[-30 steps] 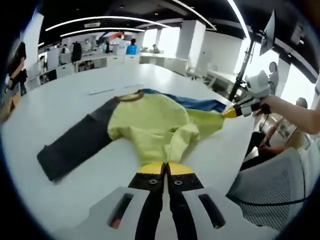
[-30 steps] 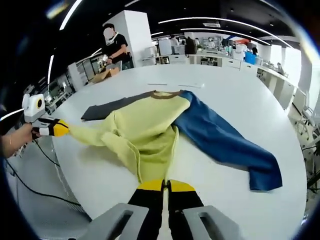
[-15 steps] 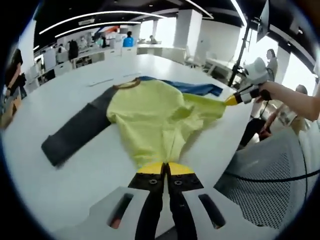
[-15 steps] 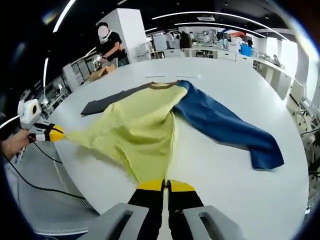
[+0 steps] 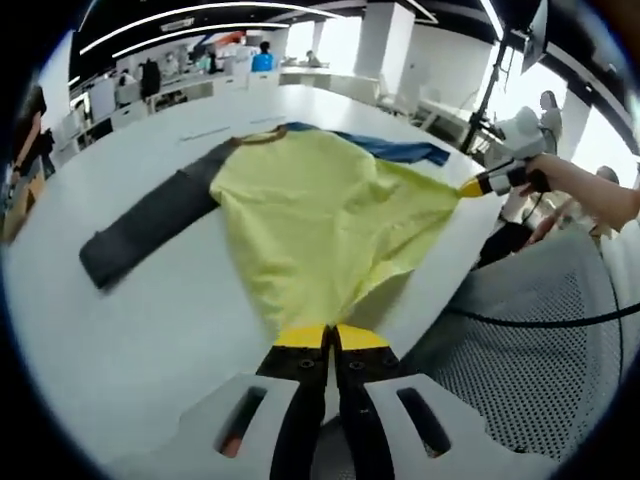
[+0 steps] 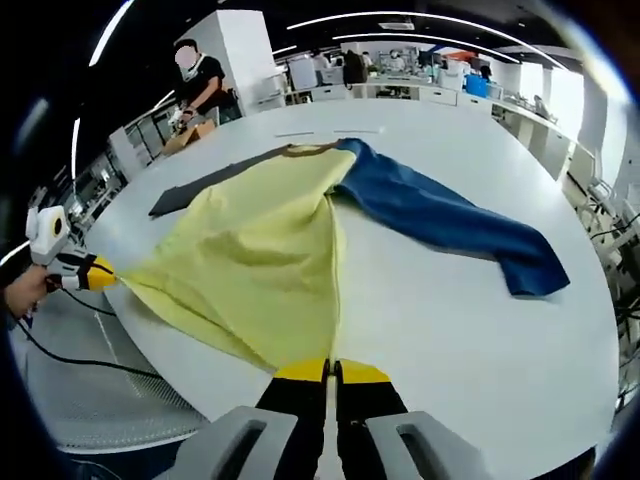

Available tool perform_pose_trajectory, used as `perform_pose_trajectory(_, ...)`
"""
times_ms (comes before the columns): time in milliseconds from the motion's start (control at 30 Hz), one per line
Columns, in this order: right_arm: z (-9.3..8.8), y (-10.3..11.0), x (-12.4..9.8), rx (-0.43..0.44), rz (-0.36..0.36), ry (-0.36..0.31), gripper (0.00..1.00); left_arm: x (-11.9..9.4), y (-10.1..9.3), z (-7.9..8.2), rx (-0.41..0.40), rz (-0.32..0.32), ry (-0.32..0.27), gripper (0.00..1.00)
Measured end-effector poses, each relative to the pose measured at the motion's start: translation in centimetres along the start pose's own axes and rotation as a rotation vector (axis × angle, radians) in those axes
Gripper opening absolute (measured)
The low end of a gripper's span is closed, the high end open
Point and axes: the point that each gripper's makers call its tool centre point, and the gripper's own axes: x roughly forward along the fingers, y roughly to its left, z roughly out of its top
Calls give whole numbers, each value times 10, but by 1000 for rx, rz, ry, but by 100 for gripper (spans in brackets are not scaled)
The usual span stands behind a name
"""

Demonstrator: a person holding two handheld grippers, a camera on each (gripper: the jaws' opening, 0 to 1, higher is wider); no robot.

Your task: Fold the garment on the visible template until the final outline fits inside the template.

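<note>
**Both grippers pinch the hem, top pulled wide**

Bright open office all around, desks and people at the back, and up front a big white table (image 5: 120,330) carrying the action. Spread across it is the top (image 5: 310,215), yellow body, brown collar (image 6: 308,150) at the far end. In the left gripper view the dark grey sleeve (image 5: 145,225) runs out to the left, flat on the table, and a strip of the blue sleeve (image 5: 395,148) peeks past the yellow. In the right gripper view that blue sleeve (image 6: 450,225) stretches long to the right, also flat.

Now the hem! The left gripper (image 5: 331,338) has its yellow-tipped jaws pressed together on one hem corner, right at the table's near edge. The right gripper (image 6: 331,370) does the same at the other corner, jaws closed on the cloth. Each shows up in the other's view: the right gripper (image 5: 470,186) off to the side with a hand (image 5: 560,175) behind it, the left gripper (image 6: 97,272) at the far left, fabric drawn out to a point at each tip. Between the two, the hem hangs taut past the table edge, over a grey mesh chair (image 5: 520,370).
</note>
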Motion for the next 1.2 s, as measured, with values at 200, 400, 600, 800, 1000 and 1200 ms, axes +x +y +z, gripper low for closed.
perform_pose_trajectory(200, -11, -8, -3, 0, -38, 36, 0, 1, 4, -14, 6, 13, 30, 0)
perform_pose_trajectory(400, -24, -9, -5, 42, -49, 75, 0, 0, -1, -18, -11, 5, 36, 0)
perform_pose_trajectory(600, -37, -6, -6, 36, -58, 118, 0, 4, -5, -25, -12, -2, 71, 0)
perform_pose_trajectory(800, -42, -7, -8, 68, -62, 139, 0, 5, -9, -31, -16, -12, 103, 0)
perform_pose_trajectory(1000, -42, -8, -8, 70, -62, 140, 0, 7, -9, -35, -27, -13, 117, 0)
perform_pose_trajectory(1200, -41, -7, -9, 45, -46, 131, 0, 2, -12, -36, -52, -26, 115, 1)
